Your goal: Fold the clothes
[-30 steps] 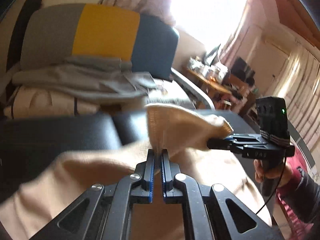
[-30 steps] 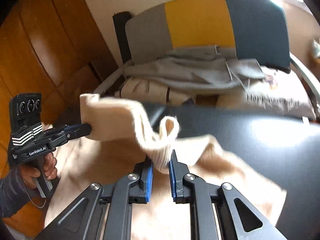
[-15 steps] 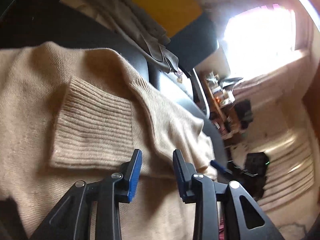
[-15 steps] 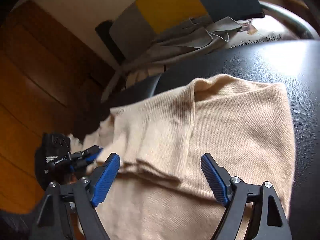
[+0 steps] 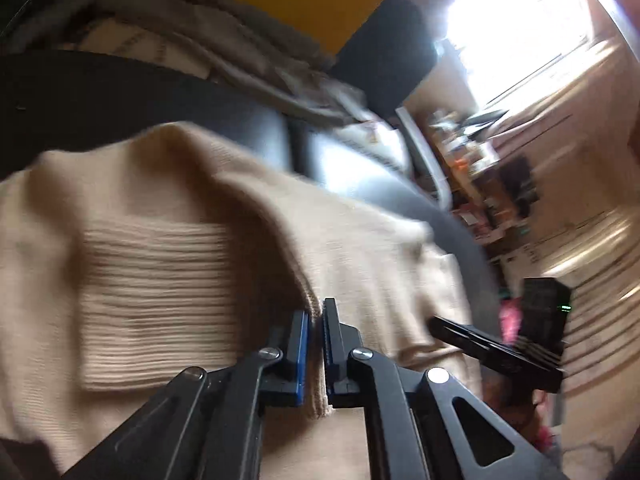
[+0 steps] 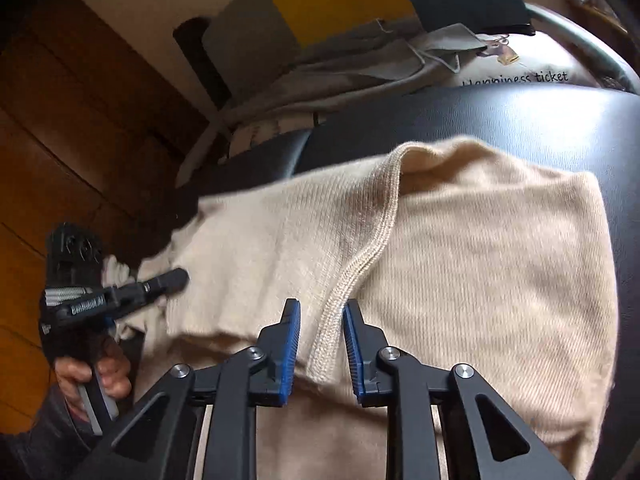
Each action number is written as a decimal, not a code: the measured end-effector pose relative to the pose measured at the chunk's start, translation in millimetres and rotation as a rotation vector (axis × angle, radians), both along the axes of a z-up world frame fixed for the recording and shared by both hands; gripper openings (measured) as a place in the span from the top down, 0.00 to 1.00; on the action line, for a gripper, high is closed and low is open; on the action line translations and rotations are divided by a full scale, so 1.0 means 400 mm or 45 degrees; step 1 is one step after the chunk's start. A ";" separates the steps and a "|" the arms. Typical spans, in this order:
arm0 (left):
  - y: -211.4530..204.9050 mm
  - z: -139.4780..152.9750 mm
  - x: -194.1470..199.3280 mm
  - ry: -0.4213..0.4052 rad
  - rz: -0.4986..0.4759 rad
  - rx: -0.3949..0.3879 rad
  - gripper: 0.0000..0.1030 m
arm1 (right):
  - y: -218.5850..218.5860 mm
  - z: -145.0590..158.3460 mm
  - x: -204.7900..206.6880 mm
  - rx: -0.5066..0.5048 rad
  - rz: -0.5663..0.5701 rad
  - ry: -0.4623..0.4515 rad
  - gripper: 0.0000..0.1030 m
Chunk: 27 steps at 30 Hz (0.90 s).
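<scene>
A beige knit sweater (image 5: pixel 168 264) lies folded on a black padded surface (image 6: pixel 500 120); it also shows in the right wrist view (image 6: pixel 480 264). My left gripper (image 5: pixel 315 320) is shut on a folded edge of the sweater, next to its ribbed cuff (image 5: pixel 156 304). It shows from the side in the right wrist view (image 6: pixel 176 278) at the sweater's left edge. My right gripper (image 6: pixel 320 320) has its jaws partly closed around the sweater's ribbed hem band (image 6: pixel 360 264), with gaps on both sides. It also shows in the left wrist view (image 5: pixel 436 322) at the sweater's right edge.
A chair with a grey, yellow and dark blue back (image 6: pixel 320 4) stands beyond the surface, piled with grey clothing (image 6: pixel 360 68) and a white printed bag (image 6: pixel 520 68). Wooden panelling (image 6: pixel 60 140) is on the left. A cluttered desk (image 5: pixel 488 168) and bright window are far right.
Both grippers laid the sweater down and opened half a second ago. Now the left has shut on a sweater edge and the right has narrowed around the hem band.
</scene>
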<state>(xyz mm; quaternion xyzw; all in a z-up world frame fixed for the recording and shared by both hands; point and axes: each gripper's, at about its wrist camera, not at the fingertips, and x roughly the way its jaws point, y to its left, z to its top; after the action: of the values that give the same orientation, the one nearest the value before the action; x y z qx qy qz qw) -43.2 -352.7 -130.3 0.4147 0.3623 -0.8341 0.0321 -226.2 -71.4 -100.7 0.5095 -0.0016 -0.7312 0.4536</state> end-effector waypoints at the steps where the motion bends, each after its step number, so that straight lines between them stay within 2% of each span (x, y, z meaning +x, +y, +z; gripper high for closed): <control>1: -0.001 -0.001 0.004 0.001 0.006 0.001 0.95 | -0.006 -0.013 0.009 0.055 0.012 0.026 0.78; 2: -0.003 -0.002 0.008 0.003 0.011 0.003 0.93 | -0.012 -0.026 0.017 0.110 0.024 0.052 0.78; 3: -0.004 -0.003 0.013 0.004 0.017 0.004 0.89 | -0.010 -0.023 0.024 0.101 0.026 0.085 0.78; 4: -0.006 -0.003 0.017 0.006 0.023 0.006 0.77 | -0.007 -0.019 0.027 0.111 0.016 0.106 0.78; 5: -0.006 -0.001 0.022 0.009 0.035 -0.003 0.73 | -0.006 -0.013 0.028 0.129 -0.004 0.134 0.78; 6: 0.001 0.019 0.032 0.022 0.076 -0.061 0.72 | -0.005 -0.002 0.029 0.164 -0.037 0.191 0.77; 8: 0.013 0.056 0.045 0.104 0.099 -0.127 0.66 | -0.010 0.032 0.042 0.188 -0.062 0.306 0.75; 9: 0.022 0.070 0.046 0.160 0.076 -0.123 0.63 | -0.016 0.052 0.049 0.166 -0.052 0.352 0.72; 10: 0.036 0.077 0.039 0.180 0.052 -0.125 0.57 | -0.023 0.071 0.055 0.142 -0.041 0.398 0.59; 11: 0.051 0.082 0.032 0.194 0.027 -0.133 0.55 | -0.038 0.085 0.066 0.129 -0.024 0.434 0.40; 13: 0.088 0.069 0.013 0.151 -0.031 -0.217 0.55 | -0.081 0.098 0.092 0.111 0.031 0.495 0.27; 16: 0.130 0.003 -0.013 0.018 -0.072 -0.275 0.56 | -0.142 0.074 0.129 0.174 0.099 0.538 0.27; 19: 0.131 -0.009 0.010 0.082 -0.023 -0.284 0.56 | -0.162 0.024 0.135 0.182 0.110 0.523 0.24; 20: 0.127 -0.010 0.015 0.092 -0.010 -0.269 0.56 | -0.168 0.007 0.137 0.184 0.114 0.518 0.16; 22: 0.123 -0.004 0.036 0.109 0.027 -0.250 0.56 | -0.181 -0.027 0.140 0.188 0.121 0.508 0.07; 24: 0.121 0.006 0.064 0.123 0.072 -0.237 0.56 | -0.186 -0.027 0.143 0.193 0.128 0.519 0.00; 27: 0.102 0.022 0.132 0.140 0.151 -0.216 0.55 | -0.201 -0.031 0.157 0.234 0.137 0.560 0.00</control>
<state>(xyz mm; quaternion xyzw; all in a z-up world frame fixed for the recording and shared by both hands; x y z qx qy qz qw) 9.5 -311.9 -121.5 0.3418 0.3157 -0.8799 0.0964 -163.6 -151.7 -112.9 0.3766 0.1909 -0.7964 0.4330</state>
